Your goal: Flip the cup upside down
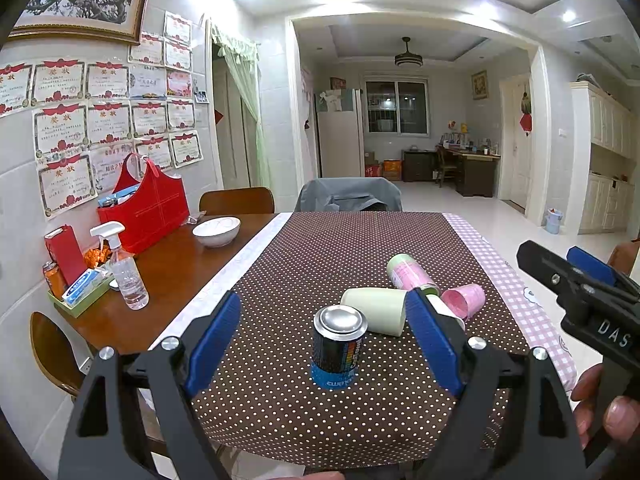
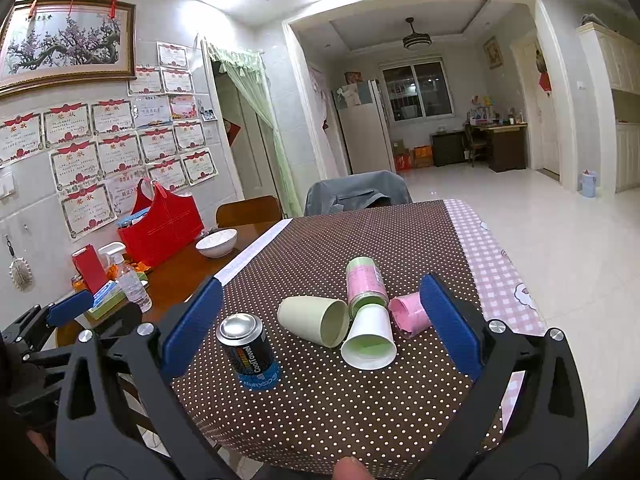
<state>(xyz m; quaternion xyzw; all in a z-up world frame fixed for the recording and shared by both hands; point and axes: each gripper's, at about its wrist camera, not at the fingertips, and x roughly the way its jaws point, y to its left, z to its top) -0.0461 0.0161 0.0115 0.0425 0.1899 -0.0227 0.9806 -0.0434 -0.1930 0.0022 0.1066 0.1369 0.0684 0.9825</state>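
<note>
So the cups are all lying on their sides in a little cluster mid-table on the polka-dot tablecloth (image 2: 320, 408): a cream cup (image 2: 314, 320) with its mouth facing right, a white paper cup (image 2: 370, 340) touching it with its mouth toward the camera, a pink cup (image 2: 408, 314) just beside that, and a green-and-pink cup (image 2: 366, 284) behind them. A dark can (image 2: 248, 350) stands bottom-up near the cream one. Left gripper (image 1: 324, 344) is spread wide, framing the can without touching anything. Right gripper (image 2: 320, 332) is wide open too, holding nothing. Off left there's a white bowl (image 2: 217, 242) and a red bag (image 2: 162, 228).
</note>
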